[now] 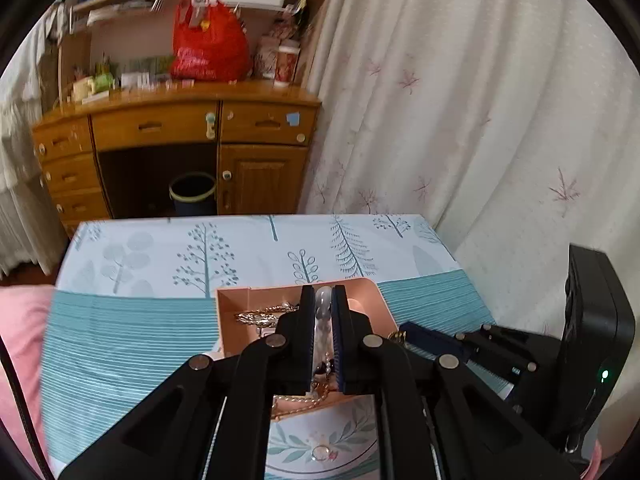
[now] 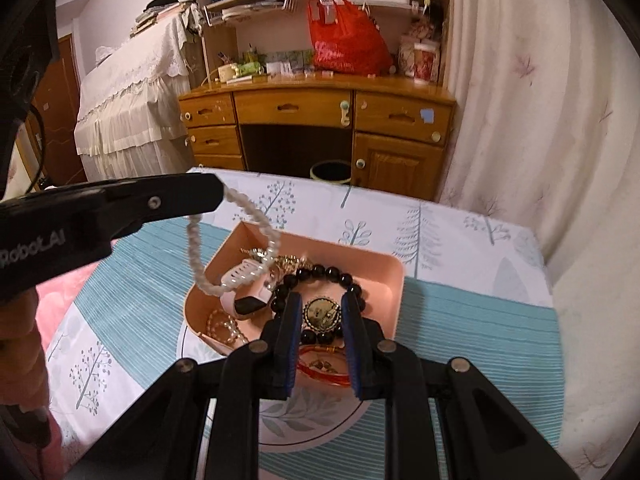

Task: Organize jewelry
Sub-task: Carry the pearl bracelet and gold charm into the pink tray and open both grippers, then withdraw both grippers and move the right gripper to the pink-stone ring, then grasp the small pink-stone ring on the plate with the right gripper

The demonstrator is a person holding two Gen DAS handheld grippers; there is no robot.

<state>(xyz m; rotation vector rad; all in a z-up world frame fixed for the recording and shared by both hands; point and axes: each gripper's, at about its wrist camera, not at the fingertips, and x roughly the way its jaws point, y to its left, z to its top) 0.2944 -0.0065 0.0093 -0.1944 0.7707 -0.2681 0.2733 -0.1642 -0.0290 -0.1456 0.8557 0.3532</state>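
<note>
A pink tray (image 2: 394, 280) on the table holds several pieces of jewelry: a black bead bracelet (image 2: 334, 273), a gold round pendant (image 2: 320, 312), gold chains and a white hair clip (image 2: 240, 274). My left gripper (image 1: 323, 300) is shut on a white pearl bracelet (image 2: 196, 248), which hangs over the tray's left side; the gripper shows from the side in the right wrist view (image 2: 216, 194). My right gripper (image 2: 320, 304) is open, low over the tray's near edge, its jaws either side of the pendant. A red bangle (image 2: 320, 372) lies just below.
The tray rests partly on a white plate with a leaf pattern (image 2: 304, 412) on a blue and white tablecloth (image 2: 480, 320). A curtain (image 2: 540, 120) hangs on the right. A wooden desk (image 2: 312, 112) with a bin under it stands behind the table.
</note>
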